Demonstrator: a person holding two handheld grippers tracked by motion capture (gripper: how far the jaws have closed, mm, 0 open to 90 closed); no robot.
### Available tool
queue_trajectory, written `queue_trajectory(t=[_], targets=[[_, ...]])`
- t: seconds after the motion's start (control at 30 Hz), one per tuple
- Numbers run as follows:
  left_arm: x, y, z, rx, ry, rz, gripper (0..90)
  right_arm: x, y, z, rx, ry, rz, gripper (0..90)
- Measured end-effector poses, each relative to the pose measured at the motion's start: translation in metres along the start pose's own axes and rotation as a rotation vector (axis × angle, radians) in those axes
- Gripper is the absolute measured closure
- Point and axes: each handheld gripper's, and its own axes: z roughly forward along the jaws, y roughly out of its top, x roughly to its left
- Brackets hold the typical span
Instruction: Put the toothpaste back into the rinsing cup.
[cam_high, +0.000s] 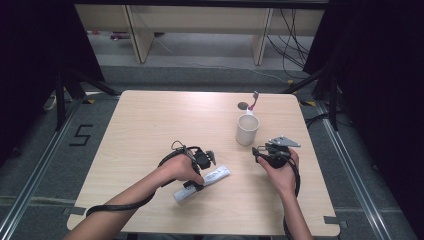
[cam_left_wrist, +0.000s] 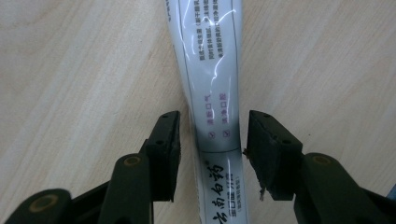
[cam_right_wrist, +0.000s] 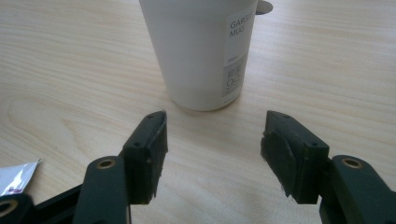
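In the high view a white toothpaste tube (cam_high: 202, 184) is seen lying flat on the wooden table (cam_high: 150, 125), near the front edge, with the left gripper (cam_high: 206, 159) set over it and the person's left hand (cam_high: 179, 170) covering part of its length. The printed label on the tube (cam_left_wrist: 212, 84) can be read only in the left gripper view, where the tube runs lengthwise between the two black jaws. A narrow strip of table is visible on the left of it and the right pad stands just beside it, so the jaws are partly open around the tube and no grip is seen (contact on the right side cannot be ruled out).

The right gripper (cam_high: 264, 149) is held just in front of a white mug (cam_high: 247, 129), well to the right. In the right gripper view its jaws stand wide apart with nothing between them, and the mug (cam_right_wrist: 201, 51) is shown close ahead with a label reading "GARGLE MUG" (cut off at its edge). A crimped tube end (cam_right_wrist: 16, 177) is caught at the lower left corner.

Bare tabletop is left open on the far left. Behind the mug a small dark disc (cam_high: 243, 105) and a thin pinkish item (cam_high: 254, 102) are too small to identify.
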Motion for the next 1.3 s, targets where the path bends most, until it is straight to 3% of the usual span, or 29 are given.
queue_trajectory(t=[0.3, 0.6, 0.7, 0.73, 0.77, 0.83, 0.9, 1.1, 1.13, 1.3], targets=[[-0.001, 0.005, 0.006, 0.011, -0.008, 0.002, 56.9, 0.001, -0.001, 0.001, -0.005, 0.006, 0.002, 40.8], [-0.002, 0.008, 0.011, 0.032, 0.022, 0.017, 61.1, 0.001, -0.001, 0.002, -0.004, 0.011, 0.002, 40.9], [-0.002, 0.008, 0.012, 0.038, 0.017, 0.013, 61.4, 0.000, -0.001, 0.001, 0.004, 0.007, 0.002, 40.9], [-0.002, 0.009, 0.013, 0.037, 0.020, 0.016, 61.3, -0.001, -0.001, 0.002, -0.016, 0.013, -0.012, 40.8], [-0.001, 0.009, 0.013, 0.040, 0.020, 0.017, 61.3, 0.000, -0.001, 0.002, -0.016, 0.019, 0.008, 40.8], [-0.002, 0.009, 0.013, 0.046, 0.020, 0.015, 61.7, 0.000, -0.001, 0.001, 0.001, 0.013, 0.007, 40.8], [-0.002, 0.010, 0.013, 0.052, 0.018, 0.014, 61.9, 0.000, -0.001, 0.002, -0.016, 0.020, 0.009, 40.9], [-0.004, 0.012, 0.014, 0.076, 0.031, 0.035, 65.2, 0.001, -0.001, 0.003, -0.015, 0.020, 0.008, 40.8], [-0.005, 0.012, 0.014, 0.078, 0.032, 0.031, 65.4, 0.000, -0.001, 0.001, 0.002, 0.014, 0.003, 40.8], [-0.006, 0.013, 0.014, 0.083, 0.042, 0.037, 66.1, -0.002, -0.001, 0.002, -0.015, 0.010, -0.035, 40.9]])
